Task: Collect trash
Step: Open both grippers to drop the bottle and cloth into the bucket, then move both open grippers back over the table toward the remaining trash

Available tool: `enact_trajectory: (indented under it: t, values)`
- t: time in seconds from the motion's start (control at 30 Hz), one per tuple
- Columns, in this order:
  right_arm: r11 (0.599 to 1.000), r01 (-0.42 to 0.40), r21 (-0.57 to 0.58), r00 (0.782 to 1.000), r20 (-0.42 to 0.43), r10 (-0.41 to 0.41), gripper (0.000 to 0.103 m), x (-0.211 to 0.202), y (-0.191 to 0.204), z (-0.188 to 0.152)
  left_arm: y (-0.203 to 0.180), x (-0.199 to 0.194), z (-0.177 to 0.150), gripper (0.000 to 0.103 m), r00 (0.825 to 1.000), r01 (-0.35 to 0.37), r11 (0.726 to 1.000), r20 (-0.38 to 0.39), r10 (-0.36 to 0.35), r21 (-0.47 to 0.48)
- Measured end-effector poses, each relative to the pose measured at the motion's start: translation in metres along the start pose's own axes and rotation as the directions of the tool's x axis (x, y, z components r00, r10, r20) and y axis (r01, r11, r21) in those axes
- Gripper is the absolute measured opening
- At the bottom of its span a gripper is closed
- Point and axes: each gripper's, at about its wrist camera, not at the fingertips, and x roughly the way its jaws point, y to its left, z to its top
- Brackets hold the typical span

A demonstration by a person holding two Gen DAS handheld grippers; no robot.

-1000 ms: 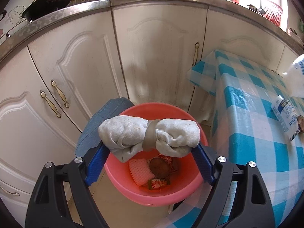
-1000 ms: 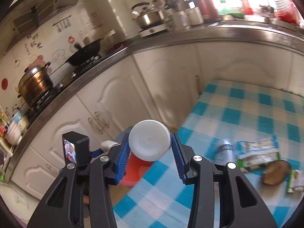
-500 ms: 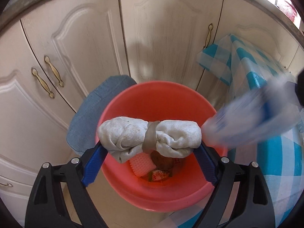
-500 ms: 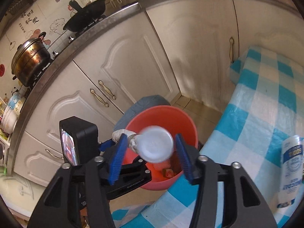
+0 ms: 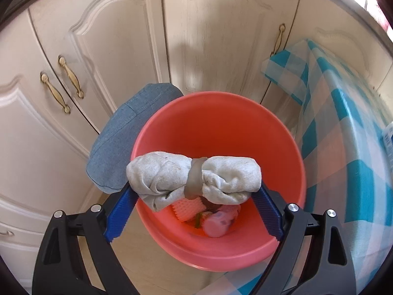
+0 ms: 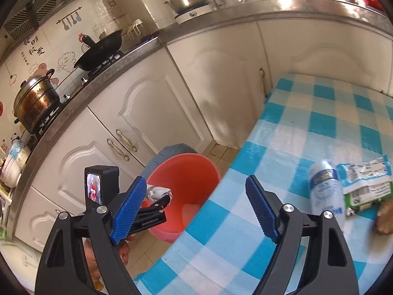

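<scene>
Left gripper (image 5: 194, 196) clamps a soft, light, banded grey-white cloth roll (image 5: 194, 180) by its ends above the round red plastic bucket (image 5: 221, 123); right gripper (image 6: 194, 209) gapes wide, empty.

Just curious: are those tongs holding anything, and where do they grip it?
Left tongs clamp a rolled rag by its two ends, above the red bucket. Right tongs hold nothing.

Red plastic basin (image 5: 221, 127) on the floor beside the table, open side up, holding pink foam netting (image 5: 188, 207), a pale bottle (image 5: 217, 223) and scraps. On the checked tablecloth: white bottle (image 6: 324, 191) lying flat, green-and-white wrapper (image 6: 366, 182) touching it.
</scene>
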Motion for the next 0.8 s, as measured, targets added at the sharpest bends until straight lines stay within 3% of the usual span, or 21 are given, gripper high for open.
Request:
enact_trajectory:
  t: [0.2, 0.3, 0.4, 0.73, 0.8]
  values:
    - [0.999, 0.023, 0.033, 1.0, 0.003, -0.023, 0.083, -0.016, -0.016, -0.008, -0.01, 0.0, 0.0, 0.094, 1.0, -0.01, 1.0, 0.006, 0.01, 0.028]
    - [0.998, 0.025, 0.049, 1.0, 0.005, -0.025, 0.083, -0.023, -0.023, -0.012, -0.012, -0.006, 0.001, 0.095, 0.999, 0.028, 0.999, 0.034, -0.029, 0.036]
    - [0.998, 0.022, 0.057, 1.0, 0.014, -0.023, 0.083, -0.03, -0.027, -0.013, -0.016, -0.002, 0.001, 0.095, 0.999, -0.026, 0.998, 0.037, 0.024, 0.057]
    - [0.993, 0.047, 0.106, 0.991, 0.123, -0.06, 0.083, -0.071, -0.054, -0.02, -0.021, -0.016, -0.002, 0.095, 0.999, 0.002, 0.999, 0.051, -0.004, 0.035]
    - [0.99, 0.051, 0.13, 0.989, 0.131, -0.068, 0.091, -0.075, -0.063, -0.025, -0.024, -0.021, -0.003, 0.095, 0.998, 0.016, 0.999, 0.057, -0.018, 0.036]
